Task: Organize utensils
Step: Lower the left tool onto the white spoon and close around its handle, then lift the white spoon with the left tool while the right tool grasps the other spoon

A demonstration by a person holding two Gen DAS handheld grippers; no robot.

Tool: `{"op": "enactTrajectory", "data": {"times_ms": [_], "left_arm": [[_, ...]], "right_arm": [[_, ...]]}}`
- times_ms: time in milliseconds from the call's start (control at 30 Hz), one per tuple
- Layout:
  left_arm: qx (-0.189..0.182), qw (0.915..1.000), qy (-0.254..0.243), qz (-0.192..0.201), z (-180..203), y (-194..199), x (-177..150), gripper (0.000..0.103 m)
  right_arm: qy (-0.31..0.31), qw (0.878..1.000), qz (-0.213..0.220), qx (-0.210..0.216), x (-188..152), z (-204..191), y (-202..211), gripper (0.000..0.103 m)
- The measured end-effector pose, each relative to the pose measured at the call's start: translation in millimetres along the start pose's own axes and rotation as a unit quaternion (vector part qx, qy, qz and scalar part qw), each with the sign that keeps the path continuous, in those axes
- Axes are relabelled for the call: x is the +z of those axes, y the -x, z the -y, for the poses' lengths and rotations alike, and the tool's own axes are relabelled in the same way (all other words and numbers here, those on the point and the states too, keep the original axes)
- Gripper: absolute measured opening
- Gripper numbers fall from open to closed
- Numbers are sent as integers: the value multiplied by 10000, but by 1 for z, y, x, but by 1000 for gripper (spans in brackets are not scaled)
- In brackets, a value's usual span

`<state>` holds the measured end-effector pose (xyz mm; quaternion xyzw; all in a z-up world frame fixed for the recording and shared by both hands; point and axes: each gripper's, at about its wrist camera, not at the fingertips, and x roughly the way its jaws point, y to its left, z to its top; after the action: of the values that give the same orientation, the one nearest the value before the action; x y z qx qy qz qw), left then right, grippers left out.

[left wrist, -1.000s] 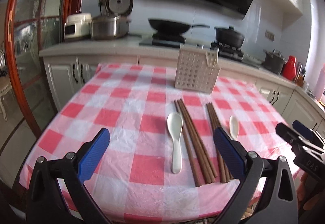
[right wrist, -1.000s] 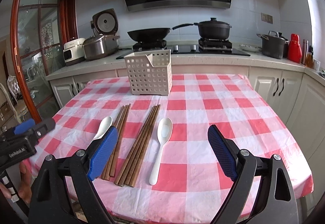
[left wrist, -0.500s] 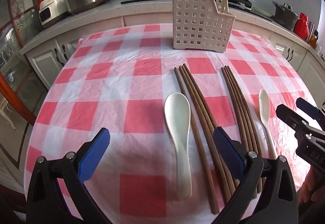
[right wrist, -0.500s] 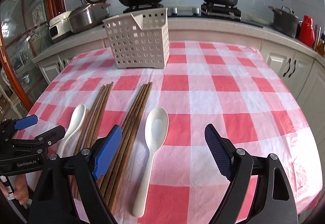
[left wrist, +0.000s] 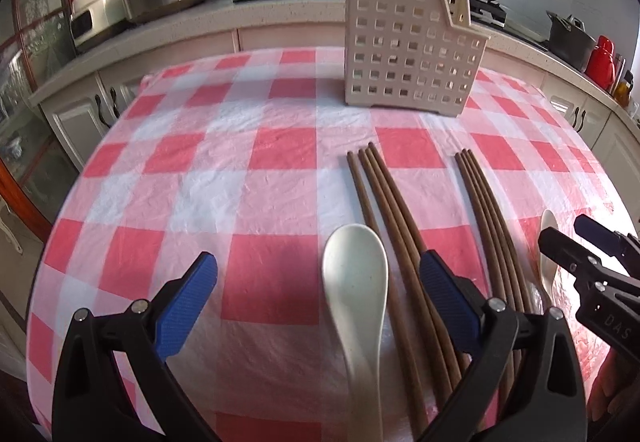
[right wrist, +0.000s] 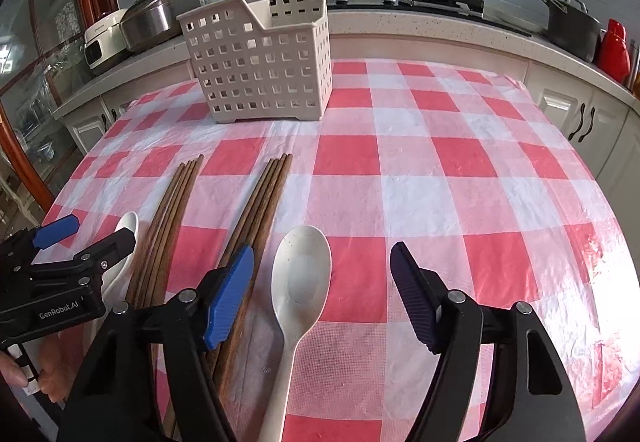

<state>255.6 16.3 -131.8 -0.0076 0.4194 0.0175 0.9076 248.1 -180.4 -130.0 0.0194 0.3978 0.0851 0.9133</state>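
Nothing sorted yet, by the look of it — the basket (right wrist: pixel 260 61) shows no utensil inside, and all of them lie flat on the cloth (right wrist: pixel 440 181) in front of it.

Left to right, nearer than the basket: left spoon (left wrist: pixel 356 282), left chopsticks (left wrist: pixel 394 226), right chopsticks (right wrist: pixel 264 197), right spoon (right wrist: pixel 300 278).

Left gripper (left wrist: pixel 318 300): jaws spread wide, holding nothing. The left spoon's bowl sits between the pads, nearer the right one; that pad overlaps the left chopsticks.

Right gripper (right wrist: pixel 322 294): jaws spread too, empty. The right spoon's bowl lies between the pads, closer to the left one — the handle runs back under the gripper.

All four items left to move, I judge.
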Motion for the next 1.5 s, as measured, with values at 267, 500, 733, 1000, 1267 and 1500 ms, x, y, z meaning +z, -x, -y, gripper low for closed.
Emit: {"op": "enactTrajectory", "data": {"times_ms": [267,500,733,1000,1267,1500], "left_arm": [[-93,9998,19,-199,2,-19,3,77],[13,9999,-41,-137,2,-24,2,77],[24,9999,-75,-147,3,-25,2,76],[-89,9998,-196,-51,8,-21,2,53],[-362,9993,-124,4,4,-14,0,30],[-671,9968,110,418,-10,7,-2,29]], "right_arm": [[151,9998,-117,-50,4,-6,-11,60],[10,9997,-220,-59,5,2,-20,48],[43,9996,-252,-78,5,1,-21,48],[164,9995,-255,-65,5,-5,-21,33],[193,9998,7,-19,5,-4,-10,26],[118,9995,267,80,7,-2,3,26]]}}
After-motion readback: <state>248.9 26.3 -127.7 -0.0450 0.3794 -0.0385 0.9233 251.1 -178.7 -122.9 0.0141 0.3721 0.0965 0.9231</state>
